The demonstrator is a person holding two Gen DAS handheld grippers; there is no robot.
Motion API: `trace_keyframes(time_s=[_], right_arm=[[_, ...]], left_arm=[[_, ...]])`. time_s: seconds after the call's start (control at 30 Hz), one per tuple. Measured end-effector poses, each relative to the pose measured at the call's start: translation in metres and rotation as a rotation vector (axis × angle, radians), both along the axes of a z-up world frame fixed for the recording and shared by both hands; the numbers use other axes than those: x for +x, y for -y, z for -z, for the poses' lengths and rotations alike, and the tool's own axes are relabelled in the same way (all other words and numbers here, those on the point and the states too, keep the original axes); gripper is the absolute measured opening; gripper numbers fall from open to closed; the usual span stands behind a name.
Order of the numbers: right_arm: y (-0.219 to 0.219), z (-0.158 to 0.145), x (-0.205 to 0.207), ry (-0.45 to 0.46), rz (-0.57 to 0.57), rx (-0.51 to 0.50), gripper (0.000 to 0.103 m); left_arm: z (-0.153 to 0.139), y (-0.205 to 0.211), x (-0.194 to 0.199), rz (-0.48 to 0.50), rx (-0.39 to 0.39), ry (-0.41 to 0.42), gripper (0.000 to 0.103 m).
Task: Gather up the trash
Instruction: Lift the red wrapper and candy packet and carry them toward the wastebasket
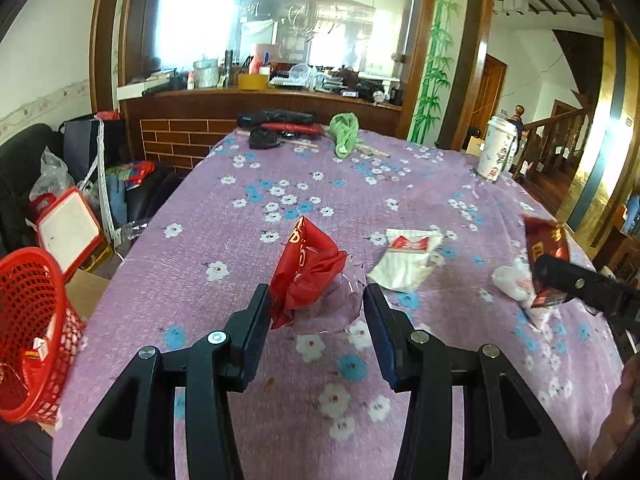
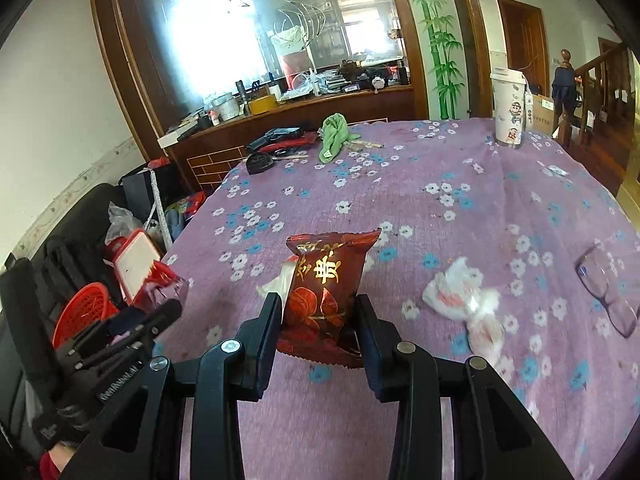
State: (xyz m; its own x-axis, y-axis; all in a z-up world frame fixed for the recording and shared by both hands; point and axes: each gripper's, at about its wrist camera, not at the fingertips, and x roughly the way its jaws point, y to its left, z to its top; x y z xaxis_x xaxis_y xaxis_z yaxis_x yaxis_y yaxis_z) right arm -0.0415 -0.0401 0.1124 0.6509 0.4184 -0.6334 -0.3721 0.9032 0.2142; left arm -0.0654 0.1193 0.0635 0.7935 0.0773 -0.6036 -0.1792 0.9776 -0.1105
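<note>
Between the fingers of the left gripper [image 1: 318, 304], in the left wrist view, sits a crumpled red wrapper [image 1: 306, 268] joined to a piece of clear plastic [image 1: 340, 300]; the left pad presses the red part and the right pad meets the clear film, so the jaws are closed on this bundle, held above the purple flowered tablecloth [image 1: 280, 168]. To the right lies a white and red packet [image 1: 408, 258], and further right a crumpled white tissue [image 1: 514, 282]. A red mesh basket [image 1: 28, 332] stands off the table's left edge. At the far end lie a green cloth [image 1: 345, 132] and a tall white cup [image 1: 498, 148].

In the right wrist view, the right gripper [image 2: 318, 312] clamps a dark red snack packet [image 2: 326, 288] with gold characters, both pads pressed on its sides, narrow gap. The tissue [image 2: 464, 296] lies to its right on the cloth, and a pair of glasses [image 2: 608, 292] further right. The basket [image 2: 86, 310] shows at the left, beyond a gloved hand [image 2: 68, 416] holding the other tool.
</note>
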Motion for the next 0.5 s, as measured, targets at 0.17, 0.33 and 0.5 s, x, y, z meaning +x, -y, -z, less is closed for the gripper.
trace_keyframes(time_s=[0.17, 0.33, 0.5], right_arm=[[0.005, -0.005, -0.021, 0.009, -0.024, 0.018, 0.040], [0.004, -0.012, -0.033, 0.024, -0.047, 0.028, 0.040], [0.005, -0.015, -0.041, 0.022, -0.055, 0.031, 0.040]], left_arm=[[-0.015, 0.012, -0.027, 0.020, 0.025, 0.019, 0.046], [-0.021, 0.021, -0.044, 0.047, 0.020, 0.018, 0.046], [-0.027, 0.026, -0.059, 0.060, 0.009, 0.027, 0.046]])
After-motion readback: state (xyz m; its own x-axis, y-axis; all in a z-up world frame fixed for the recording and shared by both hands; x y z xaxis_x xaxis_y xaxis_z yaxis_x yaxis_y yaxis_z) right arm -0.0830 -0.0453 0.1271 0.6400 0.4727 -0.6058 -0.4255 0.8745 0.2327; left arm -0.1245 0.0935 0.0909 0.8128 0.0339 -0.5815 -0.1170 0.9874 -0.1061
